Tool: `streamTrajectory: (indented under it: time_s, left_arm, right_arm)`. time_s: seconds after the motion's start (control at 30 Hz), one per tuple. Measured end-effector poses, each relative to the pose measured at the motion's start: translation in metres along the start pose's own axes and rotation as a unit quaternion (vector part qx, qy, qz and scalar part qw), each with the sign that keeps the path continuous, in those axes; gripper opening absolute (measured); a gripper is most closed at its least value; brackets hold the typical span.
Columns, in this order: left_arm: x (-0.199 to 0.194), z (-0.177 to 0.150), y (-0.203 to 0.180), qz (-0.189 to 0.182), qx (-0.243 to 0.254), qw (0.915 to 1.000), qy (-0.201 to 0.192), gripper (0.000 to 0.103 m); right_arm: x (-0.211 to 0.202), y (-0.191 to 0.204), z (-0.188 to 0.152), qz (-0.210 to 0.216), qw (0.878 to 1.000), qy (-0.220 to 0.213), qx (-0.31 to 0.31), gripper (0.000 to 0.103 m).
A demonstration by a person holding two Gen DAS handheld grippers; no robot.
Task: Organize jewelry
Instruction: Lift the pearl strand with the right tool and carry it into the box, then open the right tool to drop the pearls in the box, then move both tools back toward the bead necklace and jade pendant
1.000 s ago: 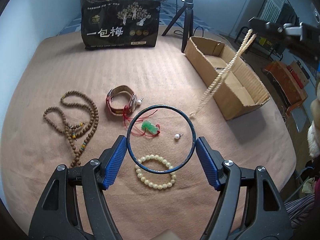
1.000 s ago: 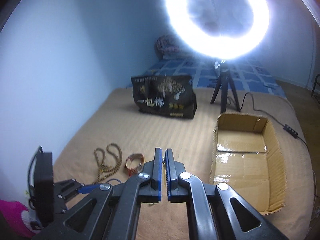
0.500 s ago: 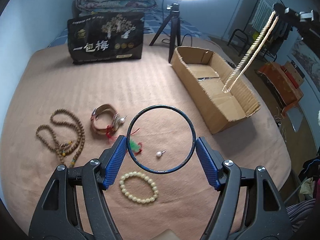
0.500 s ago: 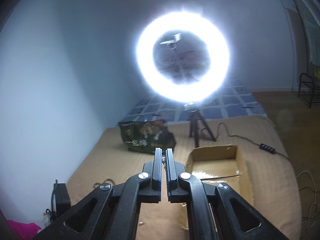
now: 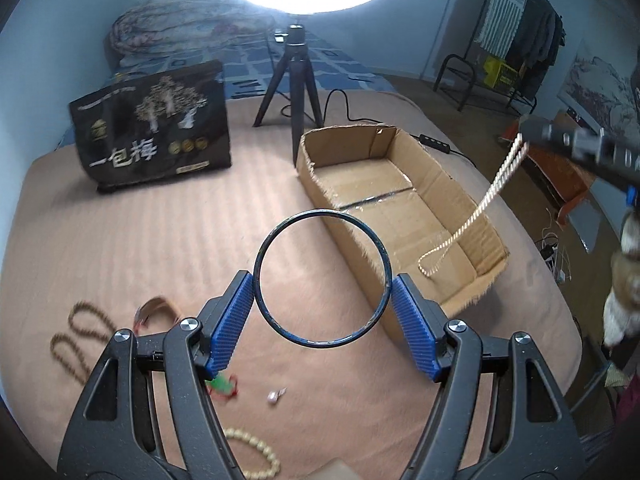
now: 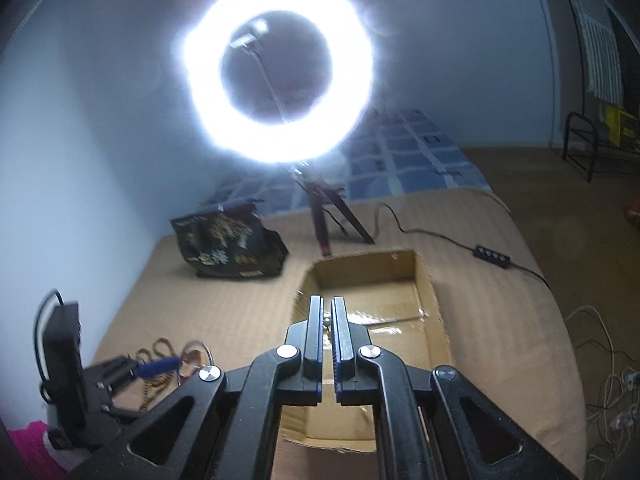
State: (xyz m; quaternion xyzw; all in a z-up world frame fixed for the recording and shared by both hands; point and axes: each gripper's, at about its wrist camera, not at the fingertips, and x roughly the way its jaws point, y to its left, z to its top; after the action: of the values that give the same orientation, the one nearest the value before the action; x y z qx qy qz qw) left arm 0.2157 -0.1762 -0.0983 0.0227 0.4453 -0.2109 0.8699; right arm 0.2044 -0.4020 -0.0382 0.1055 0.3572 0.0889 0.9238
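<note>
My left gripper [image 5: 322, 306] is shut on a dark blue bangle [image 5: 380, 252] and holds it above the tan blanket, just left of the cardboard box [image 5: 486, 236]. My right gripper [image 6: 328, 316] is shut on a cream twisted-cord necklace [image 5: 480, 210]; the cord hangs down into the box in the left wrist view. In the right wrist view only a small bit shows between the pads, above the box [image 6: 434, 292]. On the blanket lie a brown bead necklace [image 5: 66, 342], a leather wrap bracelet [image 5: 154, 308], a green pendant [image 5: 222, 384], a pearl earring [image 5: 275, 394] and a cream bead bracelet [image 5: 256, 448].
A black snack bag [image 5: 156, 128] stands at the back left. A ring light on a tripod [image 5: 298, 72] stands behind the box, its cable and switch [image 6: 490, 256] trailing right. The bed edge drops off to the right, with floor clutter beyond.
Both grippers have lifted and moved toward the box. The cord necklace has left the blanket and now hangs inside the box. The bangle has moved up and right, away from the other jewelry.
</note>
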Motion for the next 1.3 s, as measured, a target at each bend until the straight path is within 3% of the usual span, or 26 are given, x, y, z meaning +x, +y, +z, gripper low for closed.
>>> streamTrajectory:
  time_s: [0.5,0.6,0.63,0.73,0.87,1.0,1.3]
  left_arm:
    - [0.072,0.041,-0.04,-0.012,0.016,0.9994,0.029,0.073]
    - [0.078,0.045,-0.046,-0.012,0.02,0.9992,0.034,0.073]
    - [0.079,0.046,-0.047,-0.012,0.02,0.9991,0.035,0.073]
    - [0.078,0.048,-0.05,-0.011,0.022,0.9991,0.034,0.073]
    - [0.076,0.049,-0.05,-0.011,0.023,0.9991,0.034,0.073]
    - [0.067,0.048,-0.048,-0.007,0.022,0.9994,0.026,0.073]
    - [0.035,0.041,-0.023,0.014,0.002,0.9999,0.009,0.073]
  right_arm:
    - [0.046,-0.044,-0.027,-0.03,0.997,0.067,0.029,0.003]
    - [0.046,-0.05,-0.029,-0.037,0.996,0.069,0.035,0.019]
    - [0.045,-0.051,-0.029,-0.04,0.996,0.067,0.037,0.031]
    - [0.042,-0.053,-0.029,-0.048,0.996,0.063,0.039,0.034]
    - [0.04,-0.053,-0.028,-0.06,0.996,0.058,0.043,0.051]
    - [0.037,-0.052,-0.026,-0.061,0.996,0.053,0.045,0.053]
    - [0.024,-0.044,-0.026,-0.064,0.996,0.041,0.042,0.068]
